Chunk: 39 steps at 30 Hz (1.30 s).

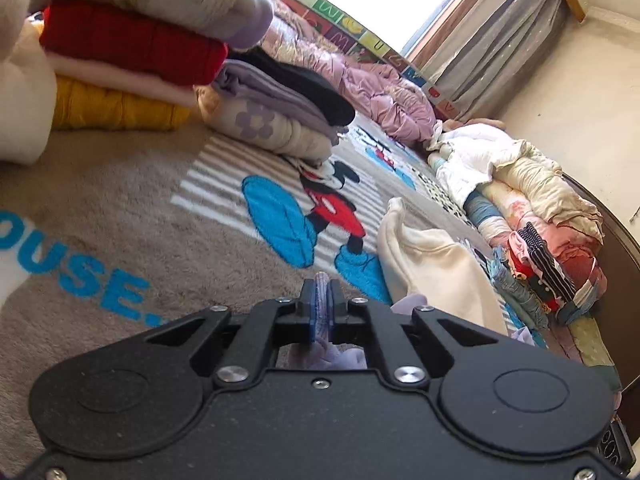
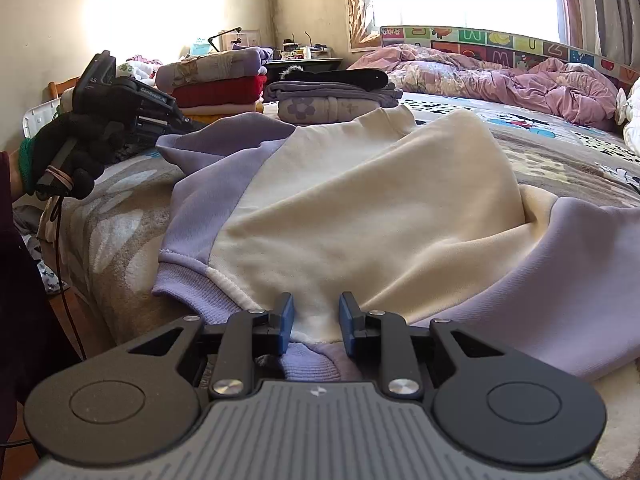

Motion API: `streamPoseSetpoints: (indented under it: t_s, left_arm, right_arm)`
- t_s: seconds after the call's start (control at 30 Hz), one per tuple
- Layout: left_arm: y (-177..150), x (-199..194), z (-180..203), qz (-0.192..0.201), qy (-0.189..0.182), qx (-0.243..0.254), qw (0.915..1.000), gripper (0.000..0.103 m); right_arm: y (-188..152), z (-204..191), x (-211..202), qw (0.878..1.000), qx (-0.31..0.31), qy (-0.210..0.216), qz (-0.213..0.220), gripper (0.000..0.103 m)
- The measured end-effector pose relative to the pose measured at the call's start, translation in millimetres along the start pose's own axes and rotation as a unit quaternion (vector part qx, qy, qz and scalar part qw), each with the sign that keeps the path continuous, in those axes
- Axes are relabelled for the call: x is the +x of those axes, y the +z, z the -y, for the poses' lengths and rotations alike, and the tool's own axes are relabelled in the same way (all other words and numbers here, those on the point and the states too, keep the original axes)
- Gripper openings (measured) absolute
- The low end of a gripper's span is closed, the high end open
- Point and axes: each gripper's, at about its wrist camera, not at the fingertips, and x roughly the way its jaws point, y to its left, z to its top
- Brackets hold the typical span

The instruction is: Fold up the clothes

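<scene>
Left gripper point(image 1: 322, 300) is clamped on lilac sleeve fabric — only the right view shows the whole sweatshirt point(image 2: 360, 208); right gripper point(image 2: 316, 316) pinches its hem (frame bottom).

sweatshirt point(image 2: 360, 200) spread on the bed blanket point(image 1: 120, 208), folded stacks behind it.
right gripper point(image 2: 316, 320) at the sweatshirt's near hem, hem between its fingers point(image 2: 285, 320); left gripper point(image 1: 322, 300) at the sweatshirt's left sleeve, fabric between its fingers point(image 1: 307, 304). two folded stacks point(image 2: 224, 84) sit side by side behind the sweatshirt. crumpled quilt point(image 2: 500, 76) lies further back to the right, against the headboard panel point(image 2: 500, 46). heap of unfolded clothes point(image 1: 520, 208) along the bed's right edge.
</scene>
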Motion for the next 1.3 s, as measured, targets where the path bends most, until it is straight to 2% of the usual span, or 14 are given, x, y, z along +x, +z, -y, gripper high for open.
streamPoseSetpoints:
  t_s: [0.27, 0.47, 0.57, 0.83, 1.3]
  left_arm:
    - [13.0, -36.7, 10.9, 0.115, -0.003, 0.009, 0.9933, 0.002]
    - [23.2, -52.2, -2.2, 0.177, 0.006, -0.016, 0.9841, 0.002]
    - [31.1, -53.0, -12.9, 0.193, 0.007, -0.027, 0.9808, 0.002]
    - [44.3, -40.4, -34.2, 0.197, 0.024, -0.032, 0.9795, 0.002]
    - [59.2, -14.1, -67.6, 0.167, 0.081, -0.02, 0.9824, 0.002]
  right_arm:
    - [-1.2, -2.1, -0.4, 1.0, -0.006, -0.004, 0.004, 0.027]
    - [-0.5, -4.5, 0.2, 1.0, -0.013, -0.009, 0.005, 0.027]
    - [-1.6, -5.4, -0.7, 1.0, -0.016, -0.011, 0.005, 0.027]
    - [-2.6, -6.2, -0.9, 1.0, -0.018, -0.012, 0.006, 0.027]
    - [-4.3, -7.4, -2.3, 1.0, -0.022, -0.013, 0.006, 0.027]
